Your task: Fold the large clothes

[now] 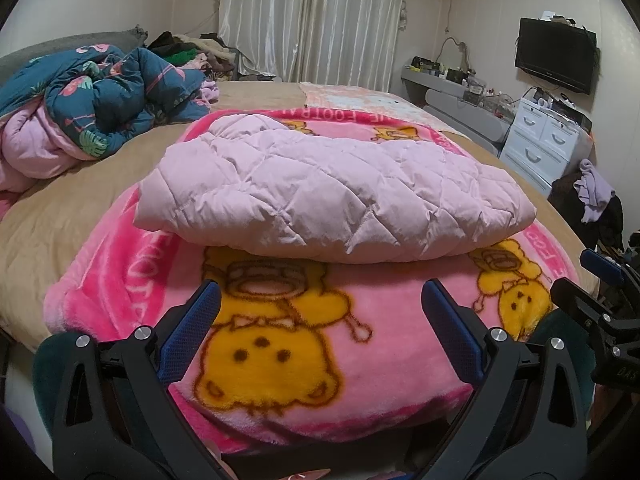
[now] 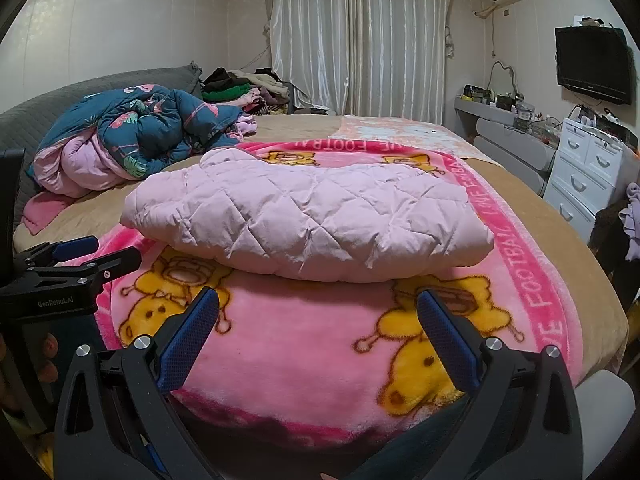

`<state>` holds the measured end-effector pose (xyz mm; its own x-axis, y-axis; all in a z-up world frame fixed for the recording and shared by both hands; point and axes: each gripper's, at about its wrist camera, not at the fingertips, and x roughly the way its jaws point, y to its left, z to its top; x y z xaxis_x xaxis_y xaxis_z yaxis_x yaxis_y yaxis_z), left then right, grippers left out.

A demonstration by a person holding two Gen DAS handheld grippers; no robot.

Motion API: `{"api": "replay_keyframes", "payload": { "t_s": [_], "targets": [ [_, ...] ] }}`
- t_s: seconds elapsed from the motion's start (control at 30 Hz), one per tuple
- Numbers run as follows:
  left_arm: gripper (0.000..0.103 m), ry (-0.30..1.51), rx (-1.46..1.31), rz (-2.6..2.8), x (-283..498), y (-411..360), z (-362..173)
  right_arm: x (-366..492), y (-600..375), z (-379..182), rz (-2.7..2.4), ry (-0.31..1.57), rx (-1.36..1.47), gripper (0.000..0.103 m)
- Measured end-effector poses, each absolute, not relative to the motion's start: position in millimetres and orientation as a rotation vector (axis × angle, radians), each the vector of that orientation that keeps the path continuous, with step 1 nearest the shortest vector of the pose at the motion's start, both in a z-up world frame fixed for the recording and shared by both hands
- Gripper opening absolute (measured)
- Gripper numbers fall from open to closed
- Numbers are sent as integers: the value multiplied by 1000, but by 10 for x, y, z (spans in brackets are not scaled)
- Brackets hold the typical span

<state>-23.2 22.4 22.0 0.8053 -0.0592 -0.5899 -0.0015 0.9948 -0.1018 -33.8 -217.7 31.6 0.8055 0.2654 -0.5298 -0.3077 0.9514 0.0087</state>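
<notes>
A pale pink quilted jacket (image 1: 328, 196) lies folded into a thick bundle on a pink cartoon blanket (image 1: 280, 344) spread over the bed. It also shows in the right wrist view (image 2: 308, 216), on the same blanket (image 2: 304, 352). My left gripper (image 1: 320, 300) is open and empty, held just short of the jacket's near edge. My right gripper (image 2: 318, 308) is open and empty, also just short of the near edge. The right gripper shows at the right edge of the left wrist view (image 1: 600, 292), and the left gripper at the left edge of the right wrist view (image 2: 80, 260).
A crumpled blue flamingo duvet (image 1: 100, 108) lies at the bed's far left, with a clothes pile (image 1: 188, 52) behind it. White drawers (image 1: 544, 140), a cluttered shelf and a wall TV (image 1: 556, 54) stand to the right. Curtains (image 1: 312, 16) hang at the back.
</notes>
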Motion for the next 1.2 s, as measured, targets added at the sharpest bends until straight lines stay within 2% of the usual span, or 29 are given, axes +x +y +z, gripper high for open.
{"api": "replay_keyframes", "payload": {
  "t_s": [1.2],
  "targets": [
    [94,631,-96,-31,-236,261,219,-329,-2187,320,307,556,-81,99]
  ]
}}
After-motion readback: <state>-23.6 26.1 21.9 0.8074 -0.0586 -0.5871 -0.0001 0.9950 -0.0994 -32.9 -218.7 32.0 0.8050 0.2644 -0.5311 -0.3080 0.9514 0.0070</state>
